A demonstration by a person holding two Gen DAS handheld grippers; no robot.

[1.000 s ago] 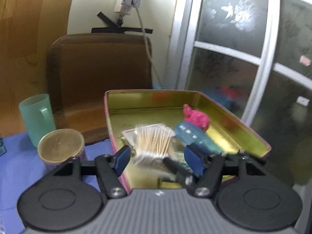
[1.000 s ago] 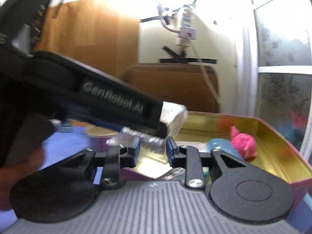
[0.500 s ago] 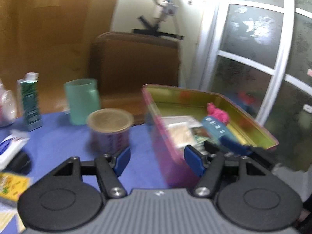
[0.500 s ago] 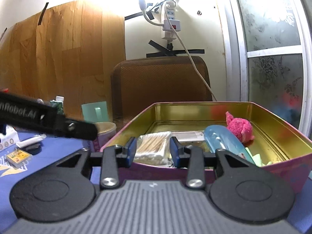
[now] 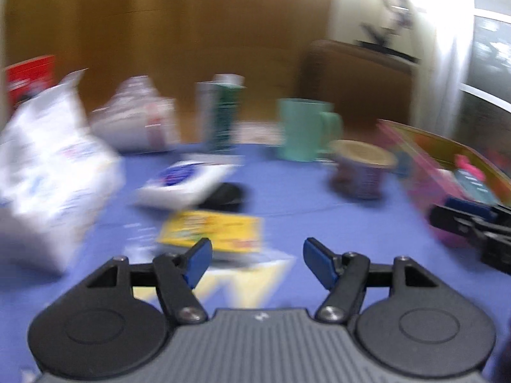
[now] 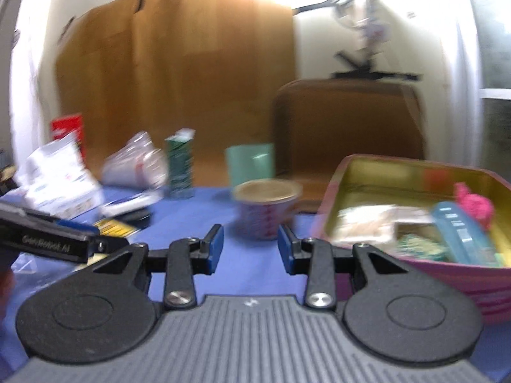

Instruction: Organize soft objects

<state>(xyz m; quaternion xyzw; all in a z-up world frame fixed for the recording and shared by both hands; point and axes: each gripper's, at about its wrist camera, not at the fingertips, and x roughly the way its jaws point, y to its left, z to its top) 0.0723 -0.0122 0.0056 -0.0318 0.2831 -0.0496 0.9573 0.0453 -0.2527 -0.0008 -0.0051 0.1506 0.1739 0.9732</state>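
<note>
Both views are motion-blurred. My left gripper [image 5: 257, 260] is open and empty above the blue table, near a yellow packet [image 5: 214, 231]. A white and blue soft pack [image 5: 183, 180], a big white bag [image 5: 48, 172] and a clear plastic bag [image 5: 134, 124] lie to the left. My right gripper [image 6: 250, 250] is open and empty in front of a lidded cup [image 6: 266, 209]. The pink tin [image 6: 415, 223] at the right holds a pink pompom [image 6: 476, 204], a blue case [image 6: 460, 231] and cotton swabs [image 6: 364, 223]. The left gripper shows at the right wrist view's left edge [image 6: 57, 242].
A green mug [image 5: 306, 129] and a green carton [image 5: 223, 115] stand at the back of the table. A black round object [image 5: 225, 196] lies by the white pack. A red box [image 6: 67, 131] stands far left. A brown chair back [image 6: 348, 121] is behind the tin.
My left gripper has swung left from over the tin to the cluttered table. My right gripper has turned left too and opened wider; the tin now lies at its right.
</note>
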